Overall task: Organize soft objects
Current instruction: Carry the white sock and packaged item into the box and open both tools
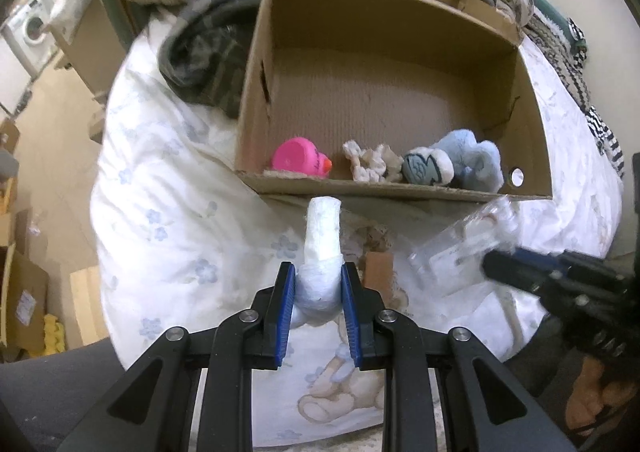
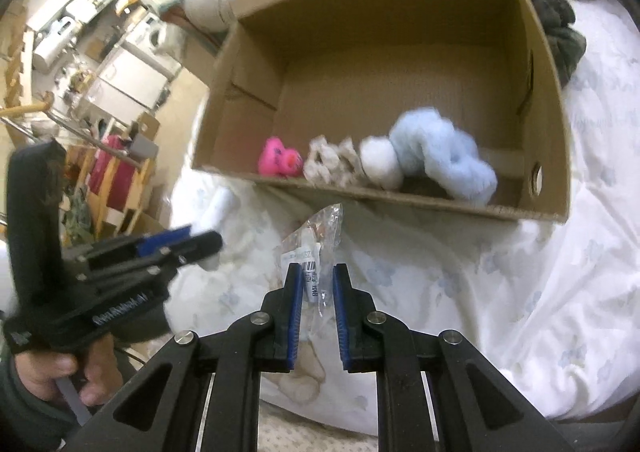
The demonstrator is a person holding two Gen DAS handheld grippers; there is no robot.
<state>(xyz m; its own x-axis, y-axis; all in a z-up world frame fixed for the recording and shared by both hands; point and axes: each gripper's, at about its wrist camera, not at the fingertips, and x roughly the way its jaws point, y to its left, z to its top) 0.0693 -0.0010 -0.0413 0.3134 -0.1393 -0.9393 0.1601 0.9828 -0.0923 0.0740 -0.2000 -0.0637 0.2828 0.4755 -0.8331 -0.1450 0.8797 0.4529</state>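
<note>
A: Just in front of the cardboard box (image 1: 384,192), near its front wall, the left gripper (image 1: 318,284) is pinching a rolled white cloth (image 1: 323,236), jaws nearly closed on its lower end, the upper end pointing toward the box.

B: Noting the right gripper (image 2: 314,284) too: jaws narrowed onto a clear plastic packet (image 2: 316,236) with a barcode label, also just in front of the box.

A: Inside the box, along the front wall, a pink rubber duck (image 1: 300,160), a beige knotted rag (image 1: 372,164) and a light blue plush toy (image 1: 460,164) are lying in a row.

B: Box is sitting on a white floral duvet (image 2: 500,292).
</note>
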